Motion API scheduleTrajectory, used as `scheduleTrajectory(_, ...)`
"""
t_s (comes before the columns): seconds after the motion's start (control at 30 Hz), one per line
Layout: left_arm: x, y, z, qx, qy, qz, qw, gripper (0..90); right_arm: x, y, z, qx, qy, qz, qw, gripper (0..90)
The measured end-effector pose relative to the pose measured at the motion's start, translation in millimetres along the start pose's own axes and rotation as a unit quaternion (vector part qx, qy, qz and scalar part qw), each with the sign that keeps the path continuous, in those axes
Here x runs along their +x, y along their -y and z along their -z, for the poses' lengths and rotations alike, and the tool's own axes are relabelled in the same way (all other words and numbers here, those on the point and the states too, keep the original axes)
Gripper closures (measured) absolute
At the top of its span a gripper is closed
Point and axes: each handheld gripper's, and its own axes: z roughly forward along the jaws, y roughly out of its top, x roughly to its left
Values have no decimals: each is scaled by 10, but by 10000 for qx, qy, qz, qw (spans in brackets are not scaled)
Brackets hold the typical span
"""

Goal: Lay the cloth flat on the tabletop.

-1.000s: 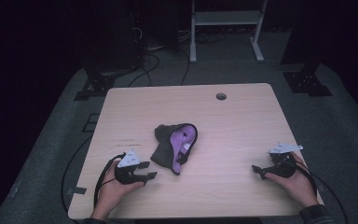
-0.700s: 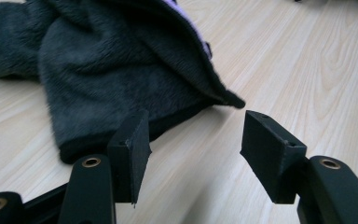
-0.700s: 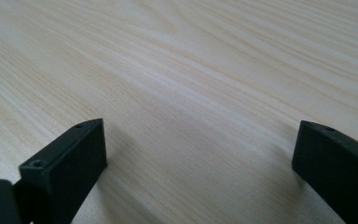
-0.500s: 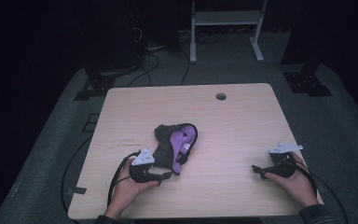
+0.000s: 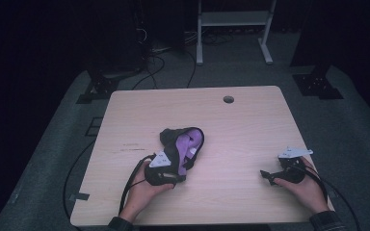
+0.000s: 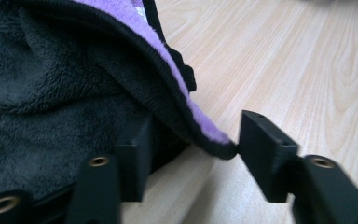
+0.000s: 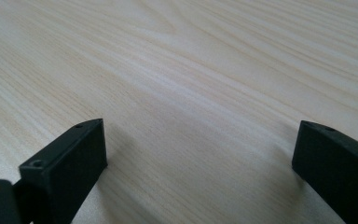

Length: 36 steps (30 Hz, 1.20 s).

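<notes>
Item: black-and-purple fleece garment (image 5: pixel 180 147), bunched mid-table (image 5: pixel 250 120); left tongs (image 6: pixel 191 154) stood parted astride its near hem, apparently to pinch it; right tongs (image 7: pixel 198 154) released, resting apart over bare wood.

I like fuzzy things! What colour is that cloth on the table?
The cloth is dark grey fleece with a purple inner side, clearest in the left gripper view.

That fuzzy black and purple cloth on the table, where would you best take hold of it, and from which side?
Probably by the near hem of the cloth, where the black edge with purple lining lifts off the table. That raised lip sits between the open jaws of the left claw, which comes in low from the person's side. The right claw rests open, apart.
</notes>
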Motion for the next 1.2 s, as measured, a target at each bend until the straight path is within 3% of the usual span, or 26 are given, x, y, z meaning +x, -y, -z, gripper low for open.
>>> scheduleTrajectory(0.07, 12, -11, 7, -21, -28, 23, 10000, 653, 0, 0, 0, -1, 1, 0, 10000, 20)
scheduleTrajectory(0.1, 36, -23, 34, -64, 24, 120, 9999, 770, 0, 0, 0, -1, 0, -1, 10000, 20)
scheduleTrajectory(0.23, 72, -61, 130, -221, 8, 208, 9995, 845, 0, -1, -2, 0, -3, 3, 10000, 20)
scheduleTrajectory(0.4, 152, -87, 257, -363, -125, 247, 9990, 847, -1, -1, -1, 1, -7, 14, 10000, 23)
scheduleTrajectory(0.67, 437, -73, 497, -635, -489, 467, 9957, 855, 6, -2, 4, -57, -34, 33, 10000, 74)
scheduleTrajectory(0.73, 509, -58, 532, -681, -578, 536, 9946, 858, 11, 1, 18, -154, -47, 45, 9999, 155)
scheduleTrajectory(0.97, 698, 33, 579, -566, -878, 709, 9920, 858, 50, -57, 65, -192, -153, -22, 9997, 345)
scheduleTrajectory(1.2, 761, 114, 544, -477, -925, 968, 9898, 842, 121, -168, 113, -455, -388, -50, 9982, 387)
